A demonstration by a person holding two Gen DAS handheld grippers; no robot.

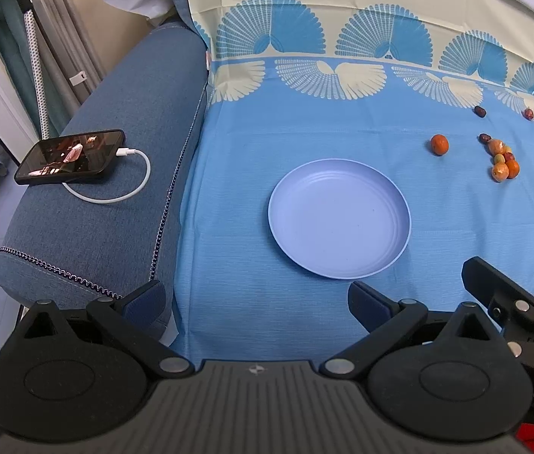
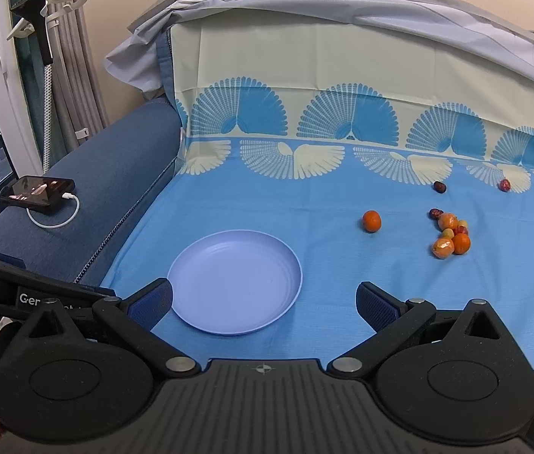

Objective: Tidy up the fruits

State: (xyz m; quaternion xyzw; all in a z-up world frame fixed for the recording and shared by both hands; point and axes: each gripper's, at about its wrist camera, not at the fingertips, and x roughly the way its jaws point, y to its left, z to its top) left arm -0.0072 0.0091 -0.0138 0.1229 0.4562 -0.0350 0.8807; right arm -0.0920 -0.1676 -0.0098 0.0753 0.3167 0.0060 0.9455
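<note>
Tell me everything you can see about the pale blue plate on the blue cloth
The round pale lavender-blue plate looks like matte plastic, with a shallow raised rim and faint concentric rings stepping down to a flat floor. It holds nothing. It lies flat and upright on the light blue patterned cloth, which is all it touches. The lone small orange fruit and the cluster of small orange and red fruits lie apart from it on the cloth. Both open grippers are short of it.

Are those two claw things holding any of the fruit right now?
No. The left gripper and right gripper are both open and empty; the fruit lies on the cloth, beyond the plate.
</note>
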